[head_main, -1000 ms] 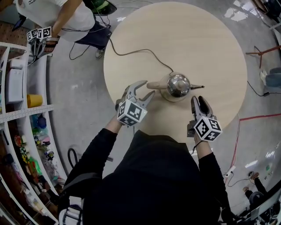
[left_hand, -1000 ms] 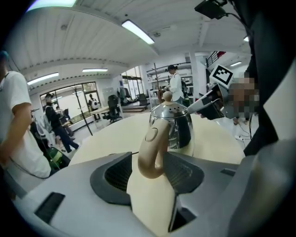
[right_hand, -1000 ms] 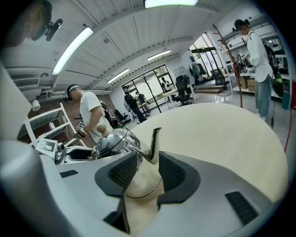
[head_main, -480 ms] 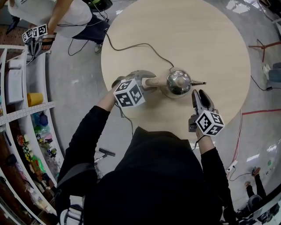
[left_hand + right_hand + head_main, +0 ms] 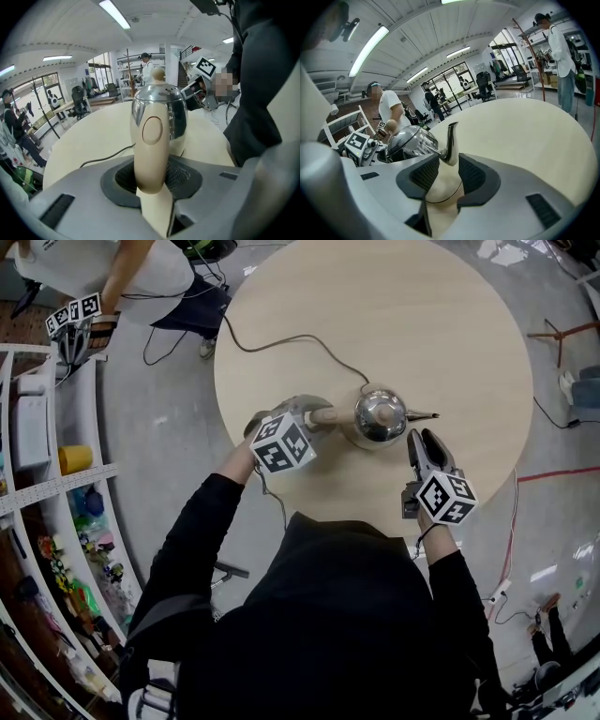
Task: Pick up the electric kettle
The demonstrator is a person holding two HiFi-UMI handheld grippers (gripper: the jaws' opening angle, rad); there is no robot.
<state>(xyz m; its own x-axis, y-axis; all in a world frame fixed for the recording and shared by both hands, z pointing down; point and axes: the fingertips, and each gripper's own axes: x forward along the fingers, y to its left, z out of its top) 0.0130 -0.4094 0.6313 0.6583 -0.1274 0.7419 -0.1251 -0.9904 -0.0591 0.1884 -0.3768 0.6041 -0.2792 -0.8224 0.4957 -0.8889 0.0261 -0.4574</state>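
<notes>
ITEM: kettle (image 5: 380, 416), steel, on its base. Loc: table (image 5: 375, 306), just 6 o'clock of centre. Handle (image 5: 323, 415) points 9 o'clock, spout (image 5: 424, 415) 3 o'clock; cord (image 5: 281, 341) runs off twd 10 o'clock.
L gripper (image 5: 305, 413): at handle end, fingers closing, handle between them, pads appear to meet both its sides. Prob. chosen as the only graspable part.
R gripper (image 5: 424, 440): at 5 o'clock of kettle, fingers apart, holding nothing, tips nr spout. Likely on standby to steady.
Status: kettle not yet lifted.
</notes>
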